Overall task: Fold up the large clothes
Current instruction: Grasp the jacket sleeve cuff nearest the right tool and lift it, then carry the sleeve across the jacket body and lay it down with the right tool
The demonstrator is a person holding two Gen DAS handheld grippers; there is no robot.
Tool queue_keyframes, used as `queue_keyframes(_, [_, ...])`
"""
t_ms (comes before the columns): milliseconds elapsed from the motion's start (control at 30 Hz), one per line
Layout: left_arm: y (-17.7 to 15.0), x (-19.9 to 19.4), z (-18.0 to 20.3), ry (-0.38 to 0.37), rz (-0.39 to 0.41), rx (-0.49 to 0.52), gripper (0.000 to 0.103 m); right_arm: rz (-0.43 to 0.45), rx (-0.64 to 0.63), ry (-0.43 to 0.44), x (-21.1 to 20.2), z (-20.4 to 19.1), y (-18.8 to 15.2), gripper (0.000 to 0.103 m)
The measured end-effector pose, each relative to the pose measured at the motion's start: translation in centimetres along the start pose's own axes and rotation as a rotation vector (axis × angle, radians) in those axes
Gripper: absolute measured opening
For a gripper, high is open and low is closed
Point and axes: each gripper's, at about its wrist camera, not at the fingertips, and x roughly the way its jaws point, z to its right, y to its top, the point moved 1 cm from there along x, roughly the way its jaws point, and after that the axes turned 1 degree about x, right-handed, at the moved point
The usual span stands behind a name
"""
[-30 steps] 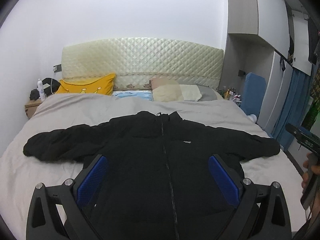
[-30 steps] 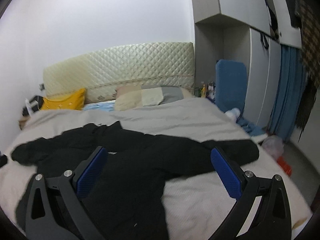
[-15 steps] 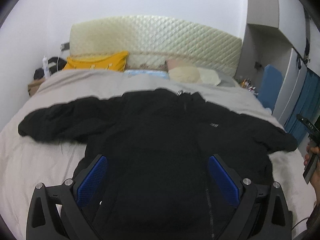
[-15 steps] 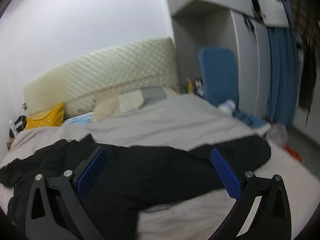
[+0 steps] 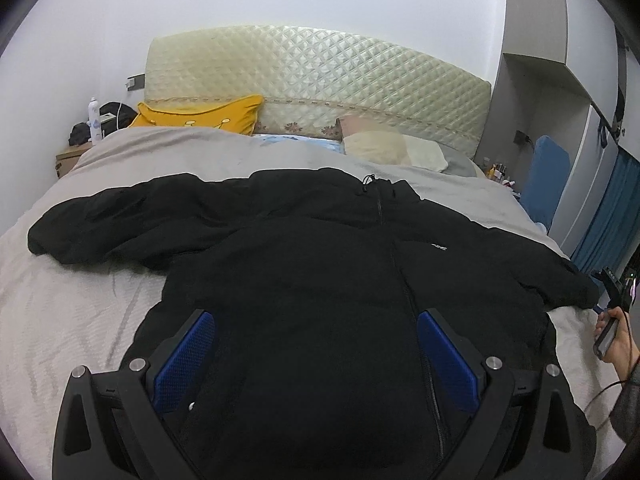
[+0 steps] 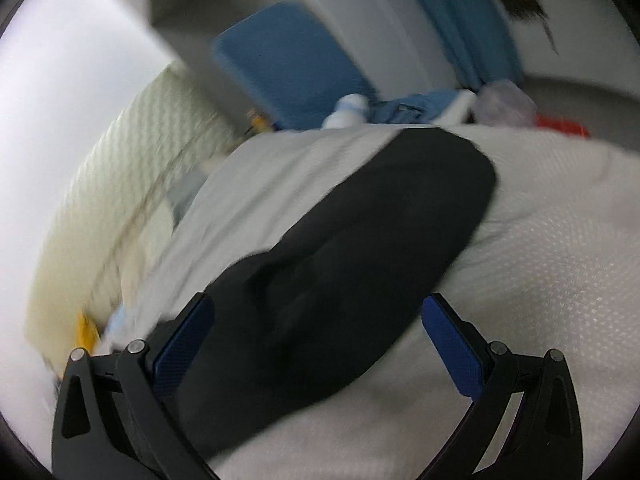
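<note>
- Since the earlier frames the right claw [image 6: 316, 336] has been swung down and rolled toward the jacket's right sleeve [image 6: 360, 248], so its view is now tilted and blurred, while the left claw [image 5: 314, 348] has been brought lower over the body of the jacket.
- A bed [image 5: 56, 320] with a pale cover is used as the work surface; it is probably chosen because the garment is too wide for a smaller place.
- The black jacket [image 5: 320, 272] is laid flat on the bed, front side up, zipper closed, with both sleeves spread out to the sides. It is judged that this spread position was prepared so the sleeves can be folded inward first.
- No fold is seen yet, so the task is judged to be at its very start.
- The right claw is held wide open, and the sleeve end lies between its two blue pads [image 6: 452, 348]. Nothing is gripped; whether the cloth is touched cannot be told because of the blur.
- The left claw is also held wide open above the jacket's lower front, and nothing is held by it.
</note>
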Motion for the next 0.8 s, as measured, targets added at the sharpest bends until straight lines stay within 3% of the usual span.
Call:
queue_keyframes(167, [0.0,1.3,-0.2,0.015,0.003,-0.015,0.102,0.048,0.161,-0.005,2.1,5.2,1.6,0.102])
queue_keyframes(233, [0.0,1.8,-0.2,0.021,0.011,-0.024,0.102,0.062,0.180,0.018,2.9,6.2,2.1,0.094])
queue_keyframes(300, [0.1,2.2,-0.4,0.023,0.016,-0.035,0.102,0.064,0.169,0.033,3.7,6.7,2.8,0.065])
queue_keyframes(433, [0.2,2.8,-0.7,0.050,0.007,-0.036,0.102,0.058,0.163,0.049,4.6,6.9,3.7,0.036])
queue_keyframes(500, [0.3,2.8,-0.9,0.049,0.006,-0.049,0.102,0.055,0.120,0.051,4.7,6.5,4.3,0.011])
queue_keyframes(600, [0.3,2.3,-1.1,0.068,0.015,-0.047,0.102,0.089,0.038,0.041,3.2,4.8,5.1,0.003])
queue_keyframes(800, [0.5,-0.5,-1.7,0.058,0.047,-0.056,0.102,0.117,-0.056,0.044,-1.3,1.0,7.8,0.003])
